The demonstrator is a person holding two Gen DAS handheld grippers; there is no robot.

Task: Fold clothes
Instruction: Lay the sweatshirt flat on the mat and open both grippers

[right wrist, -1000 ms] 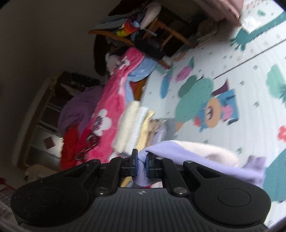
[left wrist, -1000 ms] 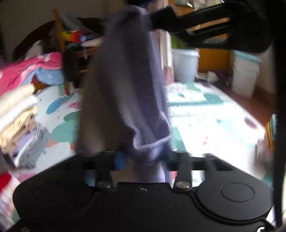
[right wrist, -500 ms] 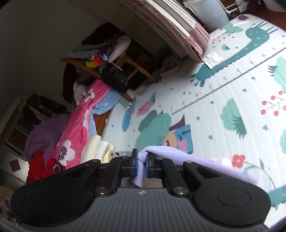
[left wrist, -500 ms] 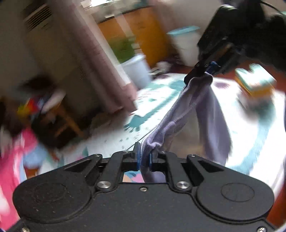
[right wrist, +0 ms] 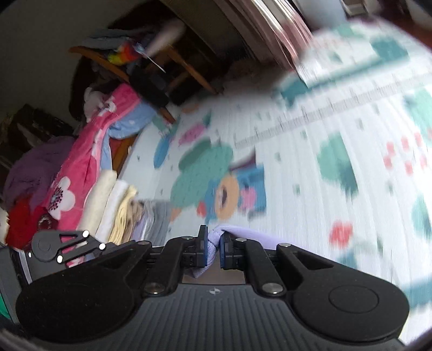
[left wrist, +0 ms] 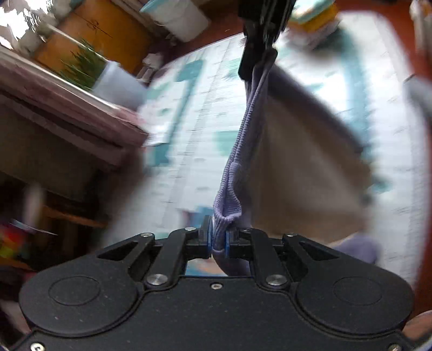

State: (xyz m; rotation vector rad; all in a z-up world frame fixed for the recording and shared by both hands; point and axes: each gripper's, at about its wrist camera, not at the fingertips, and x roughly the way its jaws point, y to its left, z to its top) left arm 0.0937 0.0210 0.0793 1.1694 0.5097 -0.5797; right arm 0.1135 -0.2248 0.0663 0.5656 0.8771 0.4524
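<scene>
A lavender knit garment [left wrist: 243, 129] with a ribbed hem hangs in the air, stretched between my two grippers above the patterned play mat [left wrist: 194, 113]. My left gripper [left wrist: 218, 240] is shut on one end of the hem. My right gripper [right wrist: 213, 244] is shut on the other end [right wrist: 216, 237]; it also shows in the left wrist view [left wrist: 259, 48], at the top, clamping the hem. The garment's pale inner side [left wrist: 305, 172] sags to the right of the taut hem. The left wrist view is blurred.
A stack of folded clothes [right wrist: 118, 208] lies at the mat's left edge, next to a pile of pink and blue clothes [right wrist: 89, 151]. A wooden chair [right wrist: 172, 67] with items stands behind. A potted plant [left wrist: 86, 70] and white bins [left wrist: 178, 19] stand beyond the mat [right wrist: 324, 140].
Both grippers have kept their hold on the garment. The hem has been pulled out straight and taut between them, and both views have swung across the room.
</scene>
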